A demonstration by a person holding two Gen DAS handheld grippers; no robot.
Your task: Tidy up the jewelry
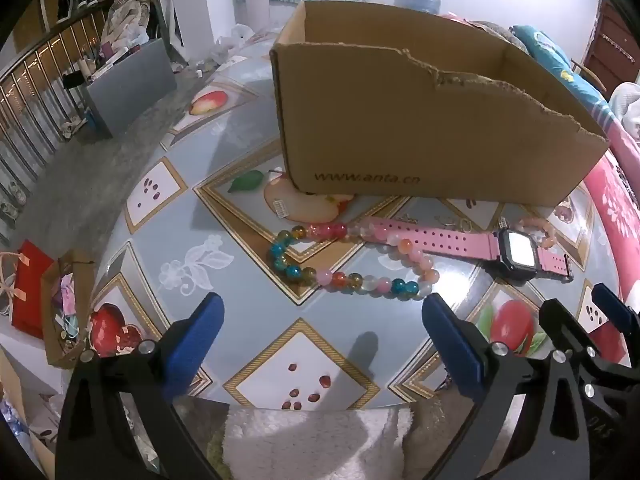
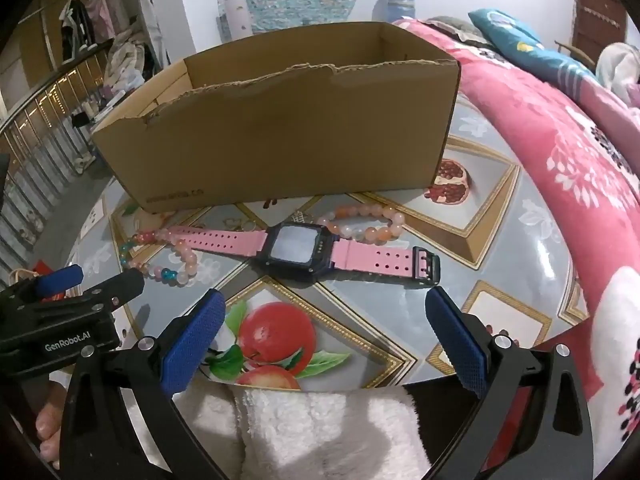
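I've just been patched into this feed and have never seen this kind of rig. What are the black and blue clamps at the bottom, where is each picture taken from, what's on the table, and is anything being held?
There is no robot arm here: a person holds a hand-held gripper in each hand, and each carries a wide-angle camera looking along its two blue-padded fingers. One picture looks out from the left gripper, the other from the right gripper. Each view also catches the other gripper at its edge.

On the table, which has a fruit-patterned cover, stands an open cardboard box with a torn front edge. In front of it lie a pink watch, a string of multicoloured beads and a smaller peach bead bracelet behind the watch.

Both grippers are open and hold nothing; they hover over the near edge of the table, short of the jewelry.
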